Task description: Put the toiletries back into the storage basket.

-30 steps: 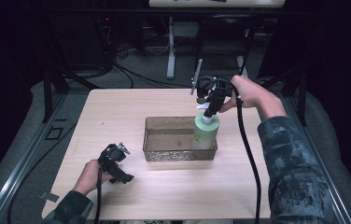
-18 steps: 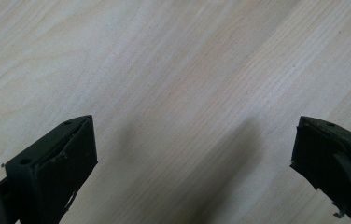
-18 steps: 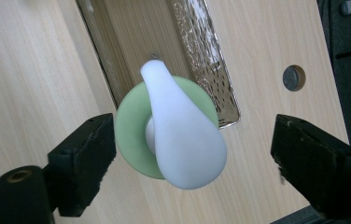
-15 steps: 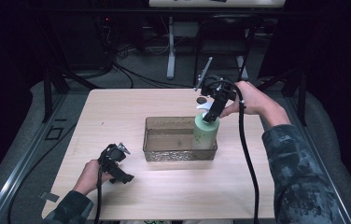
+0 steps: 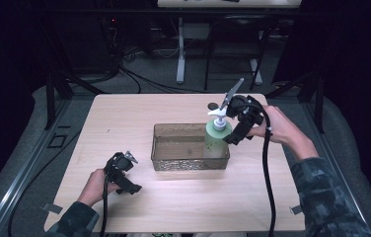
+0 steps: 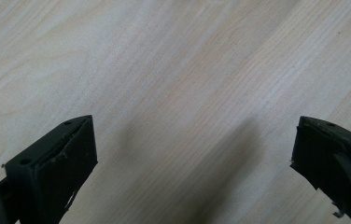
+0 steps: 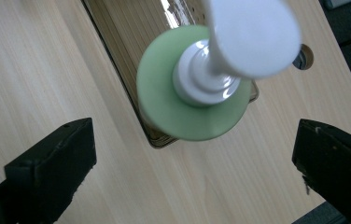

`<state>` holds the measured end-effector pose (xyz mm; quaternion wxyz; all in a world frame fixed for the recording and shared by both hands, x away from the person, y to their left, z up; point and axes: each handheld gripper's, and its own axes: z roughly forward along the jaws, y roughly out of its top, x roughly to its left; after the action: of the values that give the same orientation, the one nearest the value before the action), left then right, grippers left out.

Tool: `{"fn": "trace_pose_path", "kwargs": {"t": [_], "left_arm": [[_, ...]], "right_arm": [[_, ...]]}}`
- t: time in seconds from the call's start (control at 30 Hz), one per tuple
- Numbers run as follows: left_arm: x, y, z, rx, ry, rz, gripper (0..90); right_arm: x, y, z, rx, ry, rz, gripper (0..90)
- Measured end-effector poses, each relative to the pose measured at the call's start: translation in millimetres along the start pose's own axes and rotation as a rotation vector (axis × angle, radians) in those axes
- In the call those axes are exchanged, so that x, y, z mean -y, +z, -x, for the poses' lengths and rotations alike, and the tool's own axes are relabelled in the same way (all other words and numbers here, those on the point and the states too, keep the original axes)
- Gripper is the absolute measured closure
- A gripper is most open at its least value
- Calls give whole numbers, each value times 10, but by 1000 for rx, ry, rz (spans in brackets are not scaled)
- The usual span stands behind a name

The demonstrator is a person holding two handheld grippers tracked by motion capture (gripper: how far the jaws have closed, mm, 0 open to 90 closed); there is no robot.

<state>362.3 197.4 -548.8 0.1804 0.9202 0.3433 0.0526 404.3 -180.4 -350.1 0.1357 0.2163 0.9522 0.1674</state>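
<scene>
While the left gripper (image 5: 130, 186) is lying low over the near left part of the desk (image 5: 124, 113), a hand (image 5: 94, 185) is gripping it from below in the high view. Its jaws are standing wide apart with nothing between them, and the left gripper view is showing bare pale wood grain under them. Moving rightward, a clear brownish bin (image 5: 190, 147) is sitting near the middle of the desk. At the bin's right end, a green pump bottle (image 5: 217, 140) with a white pump head is standing upright inside it, against the right wall. Just right of the bottle, the right gripper (image 5: 233, 138) is hanging tilted, close beside the bottle's shoulder, with the person's right hand (image 5: 277, 126) behind it. Its jaws have just been opening and are now standing wide, holding nothing; in the right gripper view the green bottle (image 7: 192, 102) is sitting ahead of the jaws, apart from both. A small dark hole (image 7: 303, 57) is showing in the desk beyond the bottle.
</scene>
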Motion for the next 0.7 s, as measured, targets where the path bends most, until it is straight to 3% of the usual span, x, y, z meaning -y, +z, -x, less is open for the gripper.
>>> {"fn": "trace_pose_path", "kwargs": {"t": [0.07, 0.23, 0.27, 0.43, 0.5, 0.53, 0.7], "left_arm": [[5, -3, -4, 1, -2, 2, 0], [4, 0, -7, 0, 0, 1, 0], [3, 0, -3, 0, -1, 0, 0], [5, 0, -9, -1, -5, 1, 0], [5, 0, -8, -1, -5, 1, 0], [4, 4, -9, -3, -5, -1, 0], [0, 15, -2, -4, 2, -7, 0]], "right_arm": [[105, 25, -62, 20, 11, 22, 0], [302, 90, -155, 8, 48, 53, 0], [427, 151, -226, 2, 69, 73, 0], [717, 330, -403, 12, 102, 98, 0], [763, 358, -432, 6, 116, 101, 0], [898, 446, -502, 6, 132, 111, 0], [1147, 647, -634, -20, 168, 116, 0]]}}
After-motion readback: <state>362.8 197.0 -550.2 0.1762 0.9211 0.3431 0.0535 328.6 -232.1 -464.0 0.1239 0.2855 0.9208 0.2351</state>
